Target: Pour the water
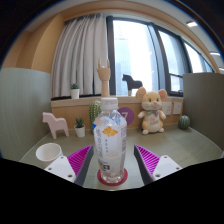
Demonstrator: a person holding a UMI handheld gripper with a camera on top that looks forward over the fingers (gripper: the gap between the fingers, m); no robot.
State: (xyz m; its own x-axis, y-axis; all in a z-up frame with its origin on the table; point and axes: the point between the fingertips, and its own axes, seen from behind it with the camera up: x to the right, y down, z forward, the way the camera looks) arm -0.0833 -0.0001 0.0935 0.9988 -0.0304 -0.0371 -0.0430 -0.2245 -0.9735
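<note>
A clear plastic water bottle [110,138] with a white cap and a pale label stands upright on a round red coaster [112,181] on the table [175,145]. It is between the fingers of my gripper [112,155]. The gripper is open: the left magenta pad [78,160] and the right one [148,160] each leave a gap to the bottle's sides. A small white cup [48,152] sits on the table to the left, just outside the left finger.
Beyond the bottle are a pink toy horse [55,123], a small potted plant [80,127], a plush animal [151,110] and a green cactus [183,122]. On the window ledge behind stand a wooden hand model [103,75] and a black horse figure [132,82].
</note>
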